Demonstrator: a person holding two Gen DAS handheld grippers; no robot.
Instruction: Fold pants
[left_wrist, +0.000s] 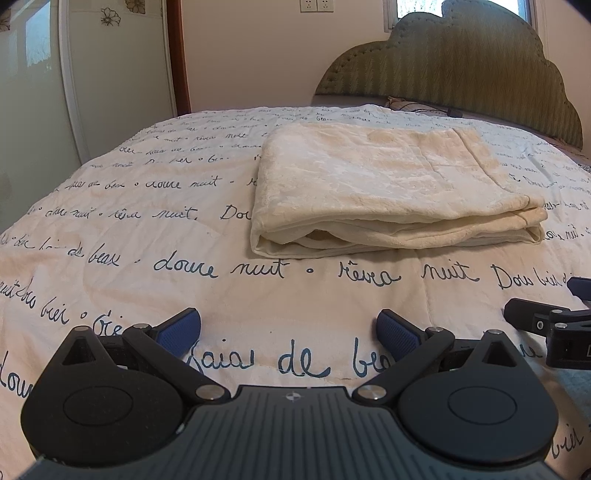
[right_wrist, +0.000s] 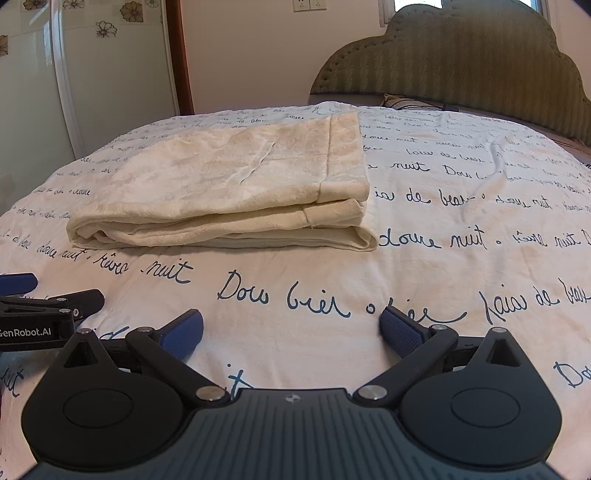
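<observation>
1. While lying folded on the bedspread (left_wrist: 147, 229), cream pants (left_wrist: 388, 188) sit as a flat stack, layered edges facing the cameras.
2. Left gripper (left_wrist: 288, 332): released, fingers spread, grasping nothing, short of the stack's near edge.
3. Right gripper (right_wrist: 291, 332): likewise released, just beside the left.
4. Bare bedspread between grippers and stack; headboard (left_wrist: 461, 66) beyond.

The headboard (left_wrist: 461, 66) hides a pillow (left_wrist: 400, 102) almost entirely, and frame edges cut the window (left_wrist: 465, 9).
</observation>
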